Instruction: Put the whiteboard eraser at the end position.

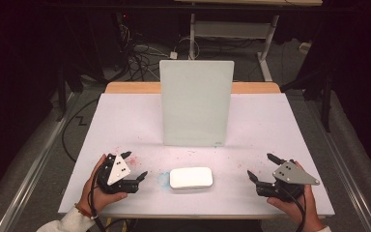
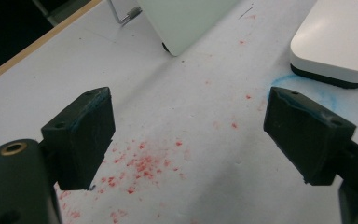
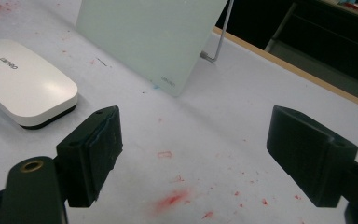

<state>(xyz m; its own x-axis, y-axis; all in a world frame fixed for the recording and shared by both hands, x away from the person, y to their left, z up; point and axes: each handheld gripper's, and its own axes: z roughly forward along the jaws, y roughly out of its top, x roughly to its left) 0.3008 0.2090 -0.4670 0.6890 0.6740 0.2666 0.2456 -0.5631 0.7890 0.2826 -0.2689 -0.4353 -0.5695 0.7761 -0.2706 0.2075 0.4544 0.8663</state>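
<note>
The white eraser [image 1: 191, 177] serves as the landmark: it lies flat on the desk [image 1: 125, 121], near the front edge and midway between the two hands. To its left, well apart, the left claw [image 1: 136, 169] rests low over the desk with its jaws spread wide and nothing between them; in the left gripper view the eraser [image 2: 340, 42] sits beyond and to the right of the jaws, with red specks [image 2: 140, 163] scattered on the desk between them and a faint blue smear [image 2: 303, 86] just beside the eraser's near corner. To the eraser's right, also well apart, the right claw [image 1: 261, 166] is likewise held apart and empty; its own view shows the eraser [image 3: 23, 81] ahead on the left, with red marks [image 3: 172, 198] on the desk near the jaws.

Behind the eraser, toward the far side of the desk, a pale glass board [image 1: 196, 102] stands tilted back on a thin wire prop [image 3: 216, 44].

The eraser looks like a light, stiff plastic shell with a dark pad underneath. Its rounded, glossy top would probably slip under a pinch, so the straighter long sides, low near the dark pad, seem the safer hold. The board, by contrast, looks fragile and easily toppled; pressing against it would likely call for a gentle touch.
</note>
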